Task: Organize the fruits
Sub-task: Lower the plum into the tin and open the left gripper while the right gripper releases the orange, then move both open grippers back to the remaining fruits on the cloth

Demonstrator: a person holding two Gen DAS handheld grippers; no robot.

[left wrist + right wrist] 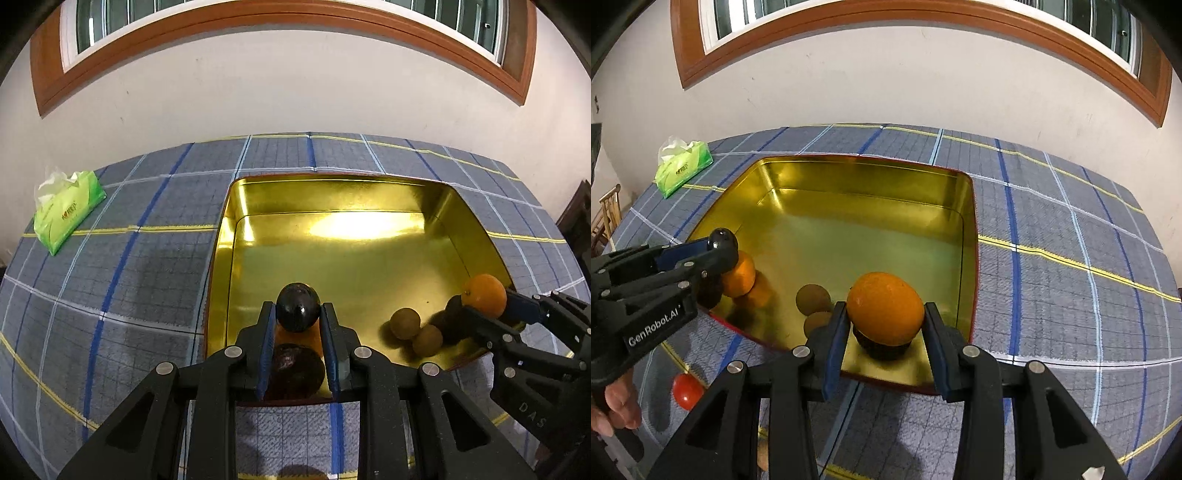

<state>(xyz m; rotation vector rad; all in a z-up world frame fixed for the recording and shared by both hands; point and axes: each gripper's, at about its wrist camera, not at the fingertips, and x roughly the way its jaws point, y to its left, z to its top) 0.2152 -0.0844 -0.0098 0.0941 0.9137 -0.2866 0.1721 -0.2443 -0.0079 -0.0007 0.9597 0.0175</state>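
Observation:
A gold tin tray [351, 236] lies on the plaid tablecloth; it also shows in the right wrist view [849, 206]. My left gripper [297, 314] is shut on a dark plum [297, 312] above the tray's near left corner, over a dark fruit [295, 369]. My right gripper [886, 314] is shut on an orange [885, 308] above another dark fruit [882, 349] at the tray's near right. Two brown round fruits [405, 323] [427, 340] lie in the tray. A second orange [740, 275] sits under the left gripper [720, 243].
A green tissue pack [68, 208] lies at the table's far left. A red tomato [687, 391] sits on the cloth in front of the tray. A wall and window stand behind the table. A wooden chair [607, 214] stands at far left.

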